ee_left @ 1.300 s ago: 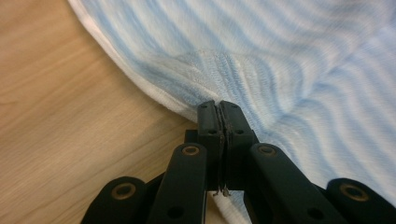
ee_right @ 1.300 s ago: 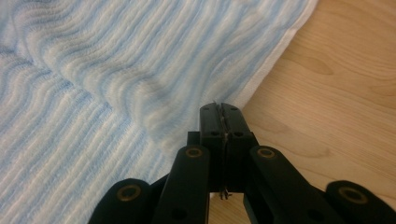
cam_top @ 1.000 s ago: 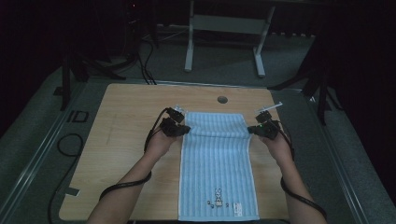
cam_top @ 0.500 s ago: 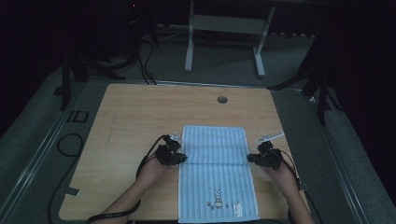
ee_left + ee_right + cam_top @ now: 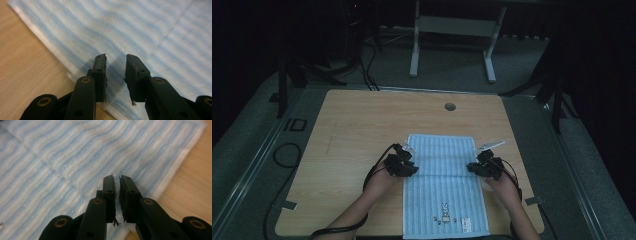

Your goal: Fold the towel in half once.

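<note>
Blue-striped towel lies folded on the table; left gripper, just opening, and right gripper, barely parted, hover empty over its edges.

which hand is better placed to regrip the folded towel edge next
Left, marginally: the left gripper has wider-parted jaws over the blue striped towel's folded edge; the right gripper has jaws nearly together.

This looks like a lab or recording room, not a home: a plain wooden table with a cable hole stands on grey carpet in a dark space, black curtains close off the back, loose cables run across the floor, black stands flank the table, and a white desk frame waits behind it
</note>
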Demonstrator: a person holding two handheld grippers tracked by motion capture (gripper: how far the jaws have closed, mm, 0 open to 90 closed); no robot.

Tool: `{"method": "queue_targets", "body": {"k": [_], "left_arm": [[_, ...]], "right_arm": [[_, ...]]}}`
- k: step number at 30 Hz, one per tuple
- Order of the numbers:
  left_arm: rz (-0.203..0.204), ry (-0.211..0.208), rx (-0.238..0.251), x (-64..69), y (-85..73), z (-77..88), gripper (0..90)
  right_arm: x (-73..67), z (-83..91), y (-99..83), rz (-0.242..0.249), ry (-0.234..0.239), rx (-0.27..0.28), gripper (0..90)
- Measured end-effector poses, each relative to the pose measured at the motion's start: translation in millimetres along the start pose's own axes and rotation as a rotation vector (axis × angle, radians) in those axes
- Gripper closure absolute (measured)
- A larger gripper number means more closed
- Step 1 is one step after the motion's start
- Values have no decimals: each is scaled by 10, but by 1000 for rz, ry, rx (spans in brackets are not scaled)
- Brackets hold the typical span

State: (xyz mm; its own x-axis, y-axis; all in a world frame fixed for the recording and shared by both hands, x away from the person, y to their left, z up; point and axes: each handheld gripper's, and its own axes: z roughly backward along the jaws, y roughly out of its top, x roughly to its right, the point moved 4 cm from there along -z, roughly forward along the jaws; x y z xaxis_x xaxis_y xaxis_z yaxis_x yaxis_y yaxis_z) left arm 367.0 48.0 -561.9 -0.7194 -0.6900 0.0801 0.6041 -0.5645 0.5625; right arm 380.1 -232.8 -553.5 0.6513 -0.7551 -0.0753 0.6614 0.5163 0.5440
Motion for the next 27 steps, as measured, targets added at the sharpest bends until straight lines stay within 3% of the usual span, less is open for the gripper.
{"method": "queue_targets", "body": {"k": [3, 4, 6, 10, 15, 17, 22, 23, 27], "left_arm": [[19, -8, -5, -83, -30, -28, 696], [46, -5, 5, -170, -43, -18, 696], [55, 7, 9, -256, -48, -8, 696], [49, 71, 3, -406, -50, 8, 697], [69, 54, 3, -528, -65, 23, 694], [72, 73, -2, -585, -85, 47, 692], [78, 84, 7, -600, -143, 78, 692], [59, 80, 9, -540, -222, 119, 692], [43, 83, 5, -437, -298, 165, 685]], "right_arm": [[15, -91, 6, -2, 8, -25, 825], [18, -118, 19, -5, 8, -25, 826], [16, -178, 99, -7, 18, -26, 826], [-4, -289, 248, -7, 22, -23, 826], [-22, -390, 414, 11, 9, -43, 825], [-32, -439, 485, -18, 28, -47, 825], [-131, -441, 455, 5, 41, -39, 825], [-169, -423, 419, 0, 51, -38, 826], [-249, -387, 342, -7, 35, -26, 825]]}}
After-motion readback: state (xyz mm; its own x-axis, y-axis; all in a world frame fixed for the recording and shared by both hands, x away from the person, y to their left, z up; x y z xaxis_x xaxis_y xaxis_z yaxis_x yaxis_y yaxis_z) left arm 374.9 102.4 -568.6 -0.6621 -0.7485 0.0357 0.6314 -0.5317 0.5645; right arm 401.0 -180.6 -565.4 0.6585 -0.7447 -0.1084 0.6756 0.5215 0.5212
